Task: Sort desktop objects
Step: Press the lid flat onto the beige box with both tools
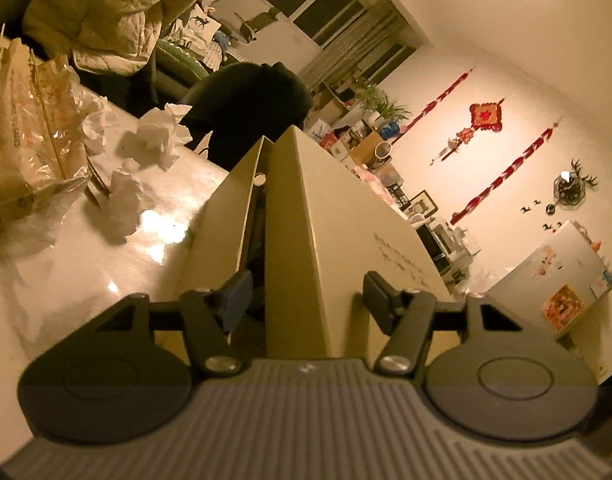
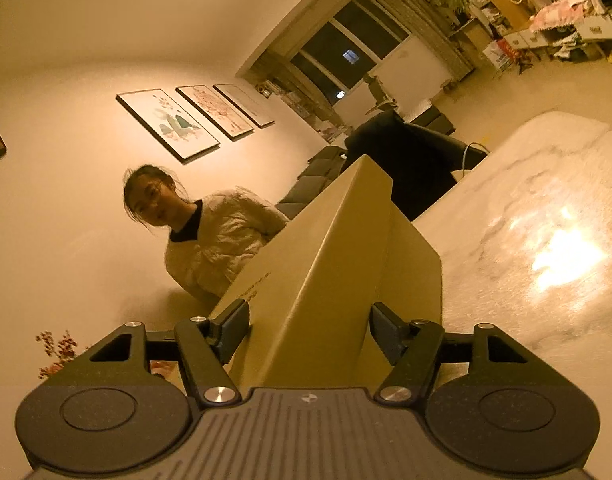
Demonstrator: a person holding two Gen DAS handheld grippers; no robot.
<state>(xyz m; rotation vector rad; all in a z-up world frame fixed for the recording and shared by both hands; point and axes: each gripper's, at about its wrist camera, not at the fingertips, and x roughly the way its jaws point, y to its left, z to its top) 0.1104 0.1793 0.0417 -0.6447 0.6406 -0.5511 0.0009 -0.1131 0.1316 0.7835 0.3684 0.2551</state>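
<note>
A cream cardboard box [image 1: 345, 216] fills the middle of the left wrist view, its pale flap [image 1: 230, 216] standing a little apart from the body across a dark slit. My left gripper [image 1: 306, 298] is shut on it, one pad on the flap and the other on the lettered side. The right wrist view shows the same box [image 2: 337, 264] from its other end. My right gripper [image 2: 309, 332] grips it there, with a pad against each side. Several crumpled white tissues [image 1: 162, 136] lie on the glossy marble table [image 1: 106, 264] to the left.
A crinkled plastic bag [image 1: 30, 128] lies at the table's far left, under a quilted coat [image 1: 118, 8]. A black chair [image 1: 250, 108] stands behind the table. A person in a pale top [image 2: 218, 248] is at the table's far side. Bare tabletop [image 2: 525, 220] stretches right.
</note>
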